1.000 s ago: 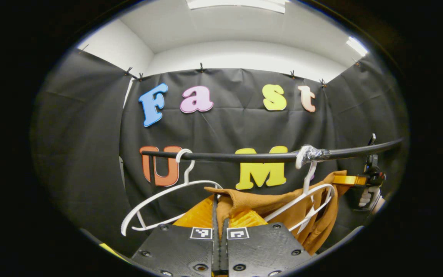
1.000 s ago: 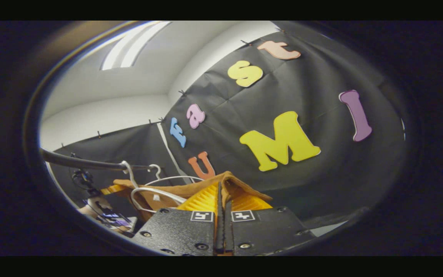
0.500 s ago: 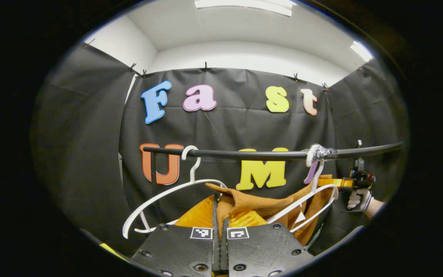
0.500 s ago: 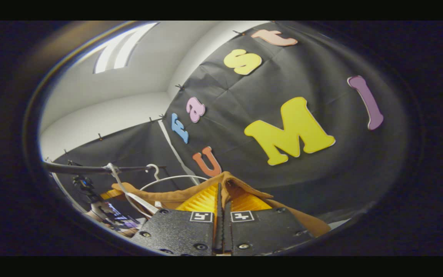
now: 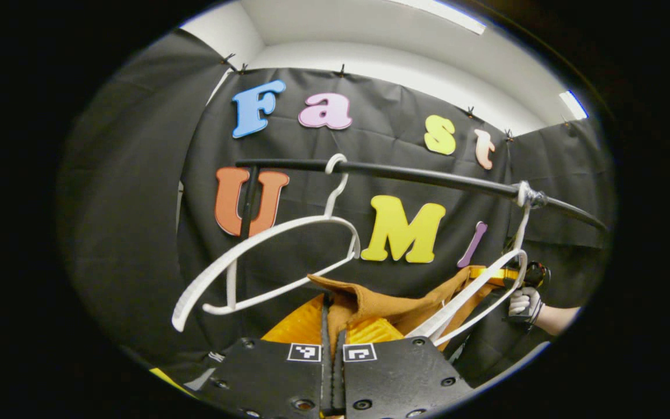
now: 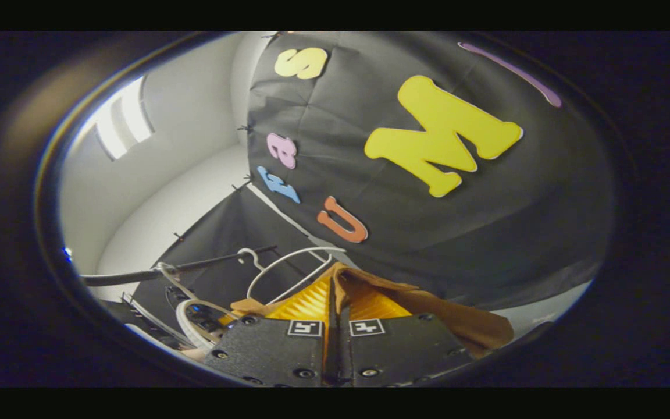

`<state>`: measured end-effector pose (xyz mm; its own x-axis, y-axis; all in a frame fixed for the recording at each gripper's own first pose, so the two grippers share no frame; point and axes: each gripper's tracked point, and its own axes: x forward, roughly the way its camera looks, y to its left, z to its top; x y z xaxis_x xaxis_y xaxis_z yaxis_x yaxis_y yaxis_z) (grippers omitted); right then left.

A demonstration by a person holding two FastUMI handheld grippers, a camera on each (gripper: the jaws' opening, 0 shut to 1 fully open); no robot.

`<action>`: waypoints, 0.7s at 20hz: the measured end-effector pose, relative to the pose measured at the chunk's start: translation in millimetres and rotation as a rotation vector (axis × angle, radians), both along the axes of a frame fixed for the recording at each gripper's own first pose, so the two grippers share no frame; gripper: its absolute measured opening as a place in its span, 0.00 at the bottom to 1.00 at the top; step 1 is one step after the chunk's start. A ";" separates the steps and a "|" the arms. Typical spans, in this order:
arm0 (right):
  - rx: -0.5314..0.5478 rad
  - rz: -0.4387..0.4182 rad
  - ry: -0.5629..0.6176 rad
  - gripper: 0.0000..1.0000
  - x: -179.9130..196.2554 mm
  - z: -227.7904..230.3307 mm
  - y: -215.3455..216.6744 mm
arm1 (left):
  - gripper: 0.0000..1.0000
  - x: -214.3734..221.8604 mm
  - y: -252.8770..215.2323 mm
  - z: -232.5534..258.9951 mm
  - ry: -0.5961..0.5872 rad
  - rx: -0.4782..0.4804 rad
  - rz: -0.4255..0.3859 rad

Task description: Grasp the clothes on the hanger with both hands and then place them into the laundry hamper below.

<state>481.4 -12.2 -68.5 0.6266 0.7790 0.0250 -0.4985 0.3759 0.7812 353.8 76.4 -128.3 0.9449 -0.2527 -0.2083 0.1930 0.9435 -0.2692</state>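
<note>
A brown garment (image 5: 396,305) stretches between both grippers, below the black rail (image 5: 416,174). My left gripper (image 5: 332,305) is shut on one bunched end of the cloth. Far to the right, my right gripper (image 5: 486,272) holds the other end, with a gloved hand (image 5: 524,302) behind it. The taped white hanger (image 5: 477,291) slants across the cloth, tilted off the rail. In the right gripper view, my right gripper (image 6: 335,288) is shut on the brown garment (image 6: 445,314), which spills to the right of the fingers.
An empty white hanger (image 5: 265,256) hangs skewed on the rail's left part, and shows again as the white hanger (image 6: 288,265) under the rail (image 6: 195,266) in the right gripper view. Black cloth walls close in behind and on both sides.
Both grippers have dropped with the garment, so the rail sits higher in the left gripper view. The taped hanger has swung to a slant. The right gripper has rolled to the side.
</note>
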 end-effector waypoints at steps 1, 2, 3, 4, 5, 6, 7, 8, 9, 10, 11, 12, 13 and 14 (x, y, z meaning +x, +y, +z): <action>0.020 0.017 0.017 0.04 -2.0 -6.4 3.2 | 0.04 -1.3 3.3 -4.2 0.008 -0.042 -0.002; 0.033 0.024 0.035 0.04 -1.5 -13.4 6.6 | 0.04 -4.2 7.3 -9.6 0.014 -0.079 0.000; 0.037 0.038 0.048 0.04 -2.6 -21.3 10.1 | 0.00 -5.5 12.5 -17.6 0.030 -0.100 0.011; 0.031 0.037 0.064 0.04 -2.8 -30.3 13.1 | 0.05 -10.0 14.6 -27.9 0.046 -0.099 0.023; 0.009 0.036 0.078 0.04 -4.8 -41.8 15.4 | 0.05 -13.0 14.4 -36.2 0.058 -0.090 0.030; -0.013 0.024 0.086 0.04 -6.2 -53.6 16.4 | 0.00 -17.2 14.2 -45.7 0.072 -0.078 0.043; -0.033 0.019 0.103 0.04 -12.3 -66.0 16.1 | 0.05 -22.0 13.1 -55.5 0.087 -0.066 0.050; -0.046 0.005 0.127 0.04 -17.1 -79.3 15.7 | 0.05 -25.9 13.0 -66.0 0.097 -0.051 0.063; -0.059 -0.004 0.140 0.03 -25.2 -90.7 15.1 | 0.00 -28.8 9.7 -73.6 0.108 -0.046 0.068; -0.061 -0.012 0.152 0.03 -33.2 -100.5 14.4 | 0.05 -35.7 4.0 -80.2 0.121 -0.046 0.064; -0.049 -0.012 0.169 0.03 -43.2 -107.7 13.6 | 0.05 -43.8 1.6 -86.9 0.134 -0.046 0.072; -0.040 -0.005 0.184 0.04 -53.6 -115.6 14.3 | 0.00 -54.0 -2.6 -95.4 0.147 -0.060 0.071; -0.035 -0.012 0.197 0.04 -65.6 -122.4 13.6 | 0.00 -63.5 -5.5 -102.2 0.156 -0.053 0.074; -0.031 -0.026 0.204 0.04 -76.8 -126.7 12.8 | 0.05 -70.8 -9.8 -109.1 0.164 -0.054 0.075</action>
